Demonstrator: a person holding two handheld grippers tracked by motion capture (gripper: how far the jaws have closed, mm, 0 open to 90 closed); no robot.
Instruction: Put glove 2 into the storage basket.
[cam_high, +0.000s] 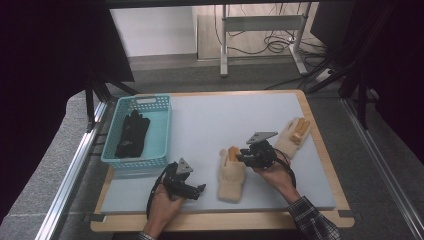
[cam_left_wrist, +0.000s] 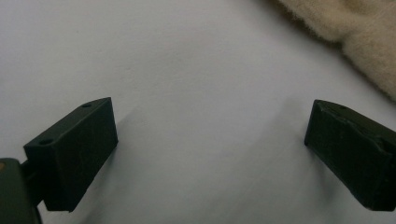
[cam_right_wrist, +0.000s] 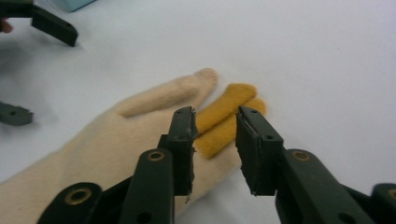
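Cream knit glove (cam_high: 231, 175) lies flat at table (cam_high: 210, 125) centre-front, mustard fingertips toward 12 o'clock. Judged soft, light, limp; best pinched at the finger bases. Right gripper (cam_right_wrist: 215, 135) is poised over those fingers, jaws part-spread, nothing clamped. Left gripper (cam_left_wrist: 210, 140), at the glove's 9 o'clock, released wide.

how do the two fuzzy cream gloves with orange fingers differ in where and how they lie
The near cream glove lies by the table's front edge, cuff toward the person, under the right gripper; the far cream glove lies slanted near the right edge with no gripper over it. The near glove's orange fingers are partly covered by that gripper; the far glove's show freely. Both are fuzzy cream with orange fingers, flat on the pale mat.
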